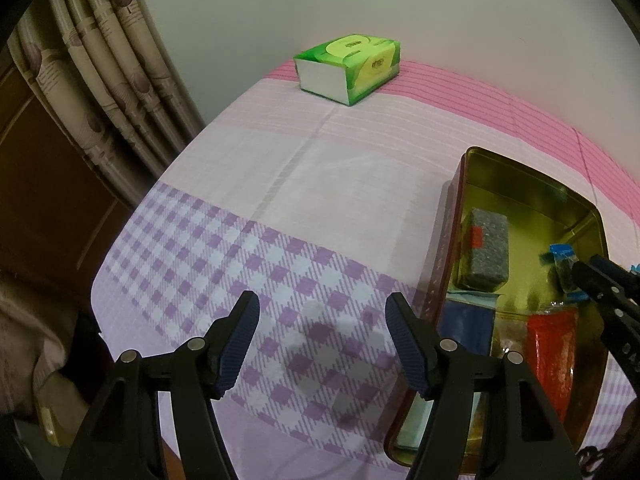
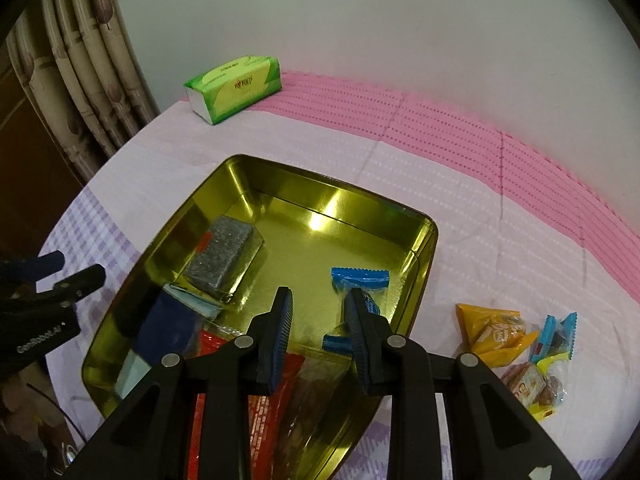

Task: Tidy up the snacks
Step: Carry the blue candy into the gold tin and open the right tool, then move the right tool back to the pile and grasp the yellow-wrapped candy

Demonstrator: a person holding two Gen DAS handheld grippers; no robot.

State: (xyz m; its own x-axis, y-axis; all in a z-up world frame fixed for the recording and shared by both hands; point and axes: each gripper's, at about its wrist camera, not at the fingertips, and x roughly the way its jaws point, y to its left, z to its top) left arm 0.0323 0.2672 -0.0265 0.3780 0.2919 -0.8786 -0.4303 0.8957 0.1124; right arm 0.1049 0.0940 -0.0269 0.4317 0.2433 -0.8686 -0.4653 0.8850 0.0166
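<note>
- Gold-lined rectangular metal tin (image 2: 420, 240) sits on the pink-and-lilac cloth-covered table (image 2: 460, 200); landmark for all below.
- Inside tin: grey speckled block packet (image 2: 224, 256) near left wall; dark blue packet (image 2: 164, 324) and red wrapper (image 2: 264, 400) at near end; blue-wrapped snack (image 2: 360, 278) towards right wall.
- Right gripper (image 2: 318, 300) over tin's near end, jaws narrowed to a small gap, nothing between the pads; blue-wrapped snack just beyond its right finger.
- Left gripper (image 1: 322, 308) outside tin's left wall over checked cloth, jaws wide, empty.
- Right of tin, on cloth: orange snack packet (image 2: 494, 332) with other small wrapped snacks (image 2: 554, 340).
- Beyond tin, far-left: green tissue pack (image 2: 234, 86).
</note>
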